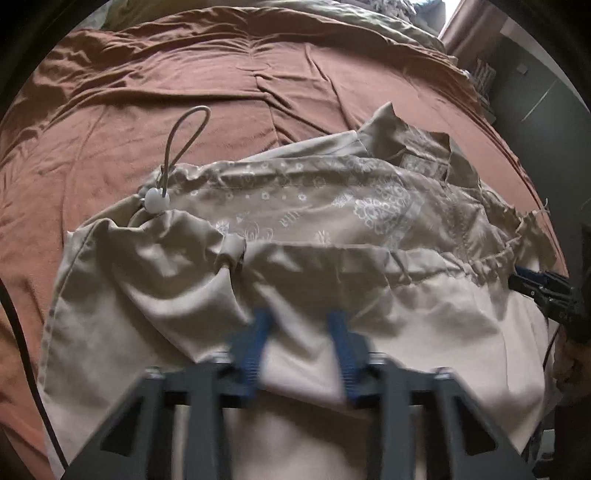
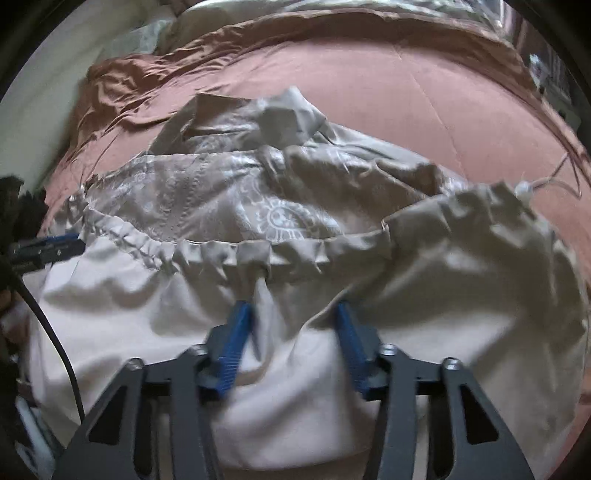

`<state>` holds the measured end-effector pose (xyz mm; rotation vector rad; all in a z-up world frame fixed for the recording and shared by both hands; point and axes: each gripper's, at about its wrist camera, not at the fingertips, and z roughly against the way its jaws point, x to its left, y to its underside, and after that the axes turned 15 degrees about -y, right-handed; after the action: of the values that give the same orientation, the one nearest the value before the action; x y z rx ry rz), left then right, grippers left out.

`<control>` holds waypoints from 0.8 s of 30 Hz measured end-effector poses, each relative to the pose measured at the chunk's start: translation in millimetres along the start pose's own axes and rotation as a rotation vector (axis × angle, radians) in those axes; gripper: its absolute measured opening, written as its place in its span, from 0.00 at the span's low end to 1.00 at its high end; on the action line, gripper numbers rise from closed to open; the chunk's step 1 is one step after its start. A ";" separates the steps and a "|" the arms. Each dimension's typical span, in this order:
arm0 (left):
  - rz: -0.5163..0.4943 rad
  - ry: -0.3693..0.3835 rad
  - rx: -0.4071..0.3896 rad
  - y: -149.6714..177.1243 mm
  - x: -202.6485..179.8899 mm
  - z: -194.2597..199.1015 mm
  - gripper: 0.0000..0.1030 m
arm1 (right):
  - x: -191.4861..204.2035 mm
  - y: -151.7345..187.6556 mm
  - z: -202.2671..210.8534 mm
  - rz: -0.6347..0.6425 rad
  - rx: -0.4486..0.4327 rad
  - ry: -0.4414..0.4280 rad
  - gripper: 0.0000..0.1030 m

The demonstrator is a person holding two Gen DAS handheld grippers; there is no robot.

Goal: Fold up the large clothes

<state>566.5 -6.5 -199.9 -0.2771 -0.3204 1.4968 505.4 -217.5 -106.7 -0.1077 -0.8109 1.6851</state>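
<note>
A large beige garment [image 1: 332,206] with a white-patterned lining and a gathered drawstring hem lies spread on the bed. A white cord toggle [image 1: 157,200] sits at the hem's left end. My left gripper [image 1: 299,317] points down into the plain beige cloth just below the hem, its blue fingers pinching a bunch of it. The right gripper [image 2: 295,310] grips a raised fold of the same garment [image 2: 461,280] under the hem. Each gripper shows in the other's view, the right gripper [image 1: 528,282] and the left gripper [image 2: 70,245] both clamped at the hem's edge.
A wrinkled rust-brown sheet [image 1: 184,92] covers the bed around and beyond the garment. Crumpled pale bedding [image 2: 207,26] lies at the far side. Dark furniture [image 1: 524,74] stands past the bed's right edge. A black cable [image 2: 55,332] hangs beside the left hand.
</note>
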 end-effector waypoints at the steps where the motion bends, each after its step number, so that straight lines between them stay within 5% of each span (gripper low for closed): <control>1: 0.011 -0.001 0.006 -3.0 1.3 0.7 0.01 | 0.4 -1.5 2.9 0.005 -0.005 -0.017 0.03; 11: 0.073 0.038 -0.167 -29.5 11.6 52.1 0.01 | 5.1 -13.8 48.9 -0.011 -0.180 -0.049 0.00; 15: 0.079 0.039 -0.167 -39.1 8.7 46.5 0.01 | 13.5 -11.8 38.6 -0.023 -0.134 -0.135 0.00; 22: 0.059 0.024 -0.115 -44.7 5.0 11.4 0.00 | 15.3 -10.6 19.6 -0.044 -0.031 -0.104 0.00; 23: 0.059 0.024 -0.107 -44.5 4.9 6.2 0.00 | 17.9 -10.1 17.9 -0.037 -0.016 -0.097 0.02; 24: 0.061 0.023 -0.097 -43.9 5.2 0.2 0.00 | 20.2 -8.6 17.5 -0.034 -0.009 -0.099 0.15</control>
<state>607.3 -3.8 -183.2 -0.3844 -0.3692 1.5392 498.2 -206.9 -81.7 -0.0164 -0.8899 1.6654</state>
